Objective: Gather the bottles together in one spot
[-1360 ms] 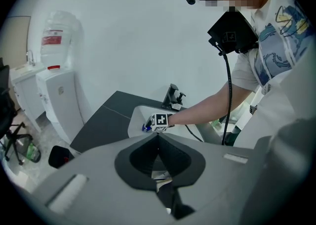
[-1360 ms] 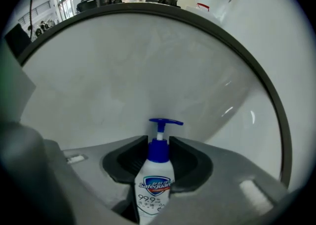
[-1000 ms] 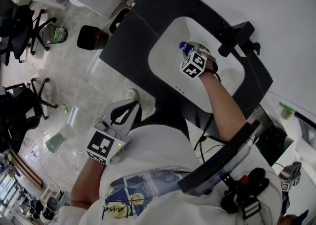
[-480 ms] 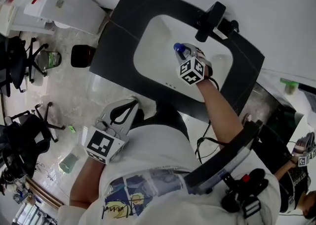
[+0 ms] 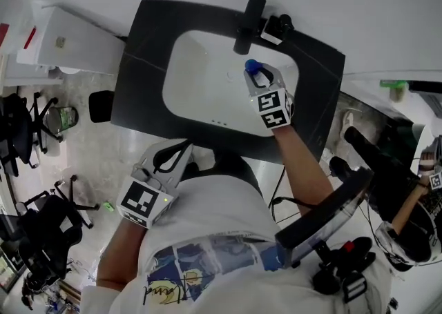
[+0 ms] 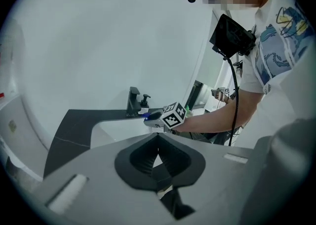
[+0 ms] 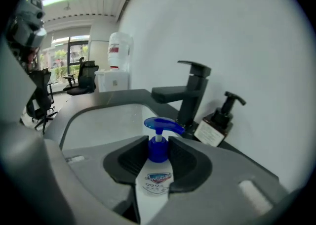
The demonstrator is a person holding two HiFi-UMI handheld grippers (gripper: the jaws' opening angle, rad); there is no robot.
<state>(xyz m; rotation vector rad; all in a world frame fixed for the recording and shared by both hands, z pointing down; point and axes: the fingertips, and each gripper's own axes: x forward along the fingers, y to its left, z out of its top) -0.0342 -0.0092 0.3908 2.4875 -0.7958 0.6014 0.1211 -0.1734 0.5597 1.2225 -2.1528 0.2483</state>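
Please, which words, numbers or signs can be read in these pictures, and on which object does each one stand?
"99": on the label of the white pump bottle; the logo above it is blurred.
Label on the dark pump bottle: too small to read.
Red label on the water jug: blurred.

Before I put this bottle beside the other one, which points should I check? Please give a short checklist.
1. Grip: right gripper shut on the white pump bottle below its blue pump: ok.
2. Held bottle upright: ok.
3. Target in view: dark dispenser bottle stands beside the faucet: ok.
4. Free counter space next to it: cannot tell.
5. Left gripper shut, empty, away from the sink: ok.
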